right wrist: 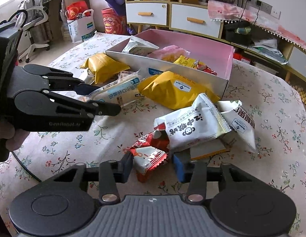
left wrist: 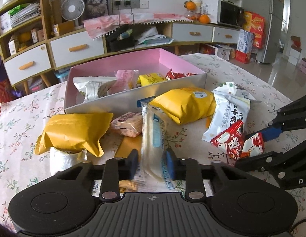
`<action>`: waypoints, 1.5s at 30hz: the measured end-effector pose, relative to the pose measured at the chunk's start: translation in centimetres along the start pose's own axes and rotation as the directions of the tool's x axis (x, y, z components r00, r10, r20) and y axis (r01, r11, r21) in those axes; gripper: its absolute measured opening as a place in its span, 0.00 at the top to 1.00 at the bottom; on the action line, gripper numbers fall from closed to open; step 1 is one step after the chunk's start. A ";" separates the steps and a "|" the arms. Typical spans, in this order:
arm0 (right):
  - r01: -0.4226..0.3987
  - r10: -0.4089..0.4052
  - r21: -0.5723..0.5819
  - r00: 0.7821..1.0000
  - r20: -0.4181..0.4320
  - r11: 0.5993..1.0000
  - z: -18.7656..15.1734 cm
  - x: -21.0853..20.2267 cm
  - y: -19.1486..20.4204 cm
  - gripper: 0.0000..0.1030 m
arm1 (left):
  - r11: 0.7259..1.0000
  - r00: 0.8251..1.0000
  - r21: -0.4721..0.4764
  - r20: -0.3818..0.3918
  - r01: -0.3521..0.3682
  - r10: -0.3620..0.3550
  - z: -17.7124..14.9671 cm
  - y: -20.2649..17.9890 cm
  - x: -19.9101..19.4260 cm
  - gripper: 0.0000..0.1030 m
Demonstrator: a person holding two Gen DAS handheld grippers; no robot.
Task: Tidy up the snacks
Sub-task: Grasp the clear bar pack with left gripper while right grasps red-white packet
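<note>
My left gripper (left wrist: 152,165) is shut on the near end of a long clear packet with blue print (left wrist: 153,134), which lies on the floral cloth; the right wrist view shows the same gripper (right wrist: 108,99) and packet (right wrist: 117,94). My right gripper (right wrist: 153,167) is shut on a red and white packet (right wrist: 151,156), seen from the side as gripper (left wrist: 249,148) and packet (left wrist: 234,140). Behind stands a pink-lined box (left wrist: 105,102) holding several snacks. Loose packets lie in front of it: two yellow ones (left wrist: 73,130) (left wrist: 184,104) and a white one (left wrist: 228,114).
A pale pink biscuit packet (left wrist: 127,124) lies between the yellow ones, and a second white packet (right wrist: 242,126) sits by the first. A sideboard with drawers (left wrist: 77,48) stands beyond the table's far edge. A hand (right wrist: 8,138) holds the left gripper.
</note>
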State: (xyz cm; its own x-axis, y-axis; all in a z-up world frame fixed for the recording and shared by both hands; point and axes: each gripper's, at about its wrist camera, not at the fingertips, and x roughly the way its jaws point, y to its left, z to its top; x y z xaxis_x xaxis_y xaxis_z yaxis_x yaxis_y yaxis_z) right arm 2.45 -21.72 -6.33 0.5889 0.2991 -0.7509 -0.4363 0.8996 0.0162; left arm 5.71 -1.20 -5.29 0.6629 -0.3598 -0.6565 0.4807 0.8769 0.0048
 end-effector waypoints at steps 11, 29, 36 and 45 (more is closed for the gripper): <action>-0.010 0.010 -0.020 1.000 0.026 1.000 0.5 -0.9 0.4 0.89 | 1.000 1.000 0.013 0.003 0.012 -0.012 0.5 -0.4 -0.6 0.82; -0.013 0.012 0.004 0.993 0.115 1.000 2.2 -3.1 0.1 0.89 | 0.999 0.999 -0.031 0.029 0.037 -0.036 2.3 0.4 -3.5 0.87; 0.007 -0.010 0.019 0.987 0.162 1.000 3.7 -3.6 -0.4 0.89 | 0.998 0.997 -0.056 0.071 0.043 -0.039 3.7 1.2 -5.0 1.00; 0.031 -0.056 0.133 0.980 0.189 0.991 6.4 -2.9 -2.9 0.89 | 0.990 0.996 -0.114 0.015 0.086 -0.085 5.0 3.1 -4.1 0.99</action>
State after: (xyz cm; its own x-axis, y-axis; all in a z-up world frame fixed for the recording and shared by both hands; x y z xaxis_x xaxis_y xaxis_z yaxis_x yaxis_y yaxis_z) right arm 6.39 -23.18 0.07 0.7304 0.3028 -0.6123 -0.3233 0.9429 0.0806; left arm 7.42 1.41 1.20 0.6282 -0.4375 -0.6434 0.4671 0.8734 -0.1378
